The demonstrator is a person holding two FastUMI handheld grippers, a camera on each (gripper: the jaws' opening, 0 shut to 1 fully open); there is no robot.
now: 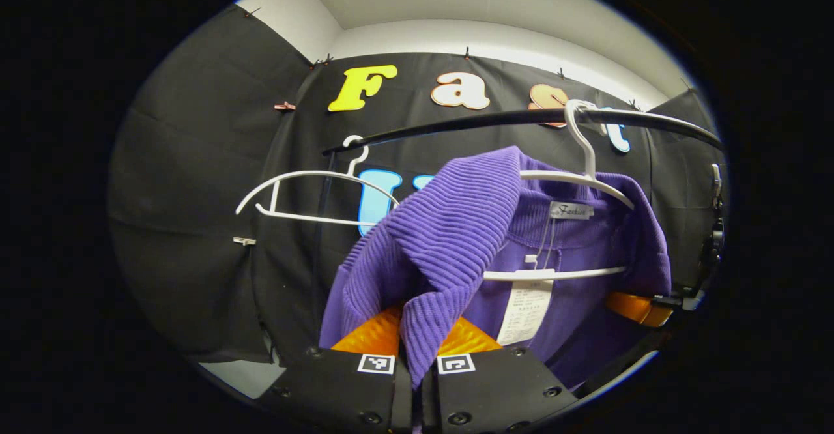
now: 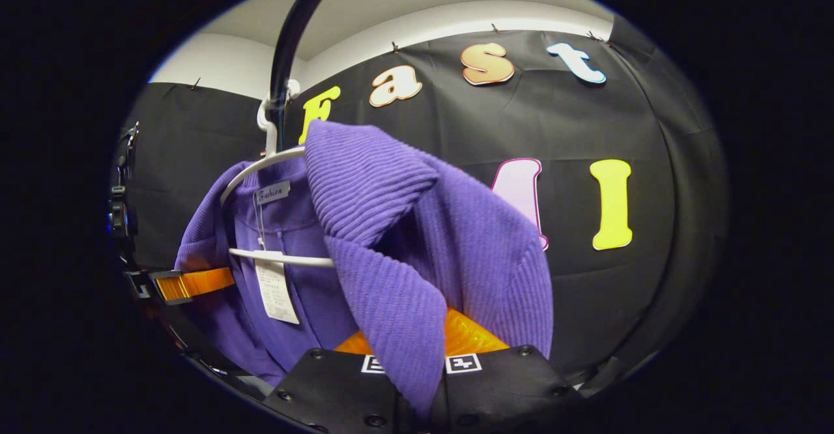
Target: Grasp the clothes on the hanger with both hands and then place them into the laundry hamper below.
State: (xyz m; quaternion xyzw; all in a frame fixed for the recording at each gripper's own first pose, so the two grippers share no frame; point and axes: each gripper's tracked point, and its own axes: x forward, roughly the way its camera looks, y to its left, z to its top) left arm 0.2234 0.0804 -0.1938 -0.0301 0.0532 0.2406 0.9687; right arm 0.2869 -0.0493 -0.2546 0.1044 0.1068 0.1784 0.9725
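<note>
A purple ribbed garment point(image 1: 456, 225) hangs on a white hanger point(image 1: 573, 180) hooked over a black rail point(image 1: 495, 120). My left gripper point(image 1: 417, 348) is shut on a raised fold of its shoulder, and the cloth drapes down between the fingers. In the right gripper view the same purple garment point(image 2: 391, 193) sits on its white hanger point(image 2: 260, 163), with my right gripper point(image 2: 417, 349) shut on the opposite shoulder fold. Each gripper also appears across the garment in the other's view: the right gripper point(image 1: 642, 308) and the left gripper point(image 2: 189, 284). A paper tag point(image 1: 524, 310) dangles inside the collar.
An empty white hanger point(image 1: 313, 193) hangs on the rail to the left of the garment. The black rail point(image 2: 293, 36) curves overhead. The booth's black cloth wall point(image 1: 195, 225) stands close behind.
</note>
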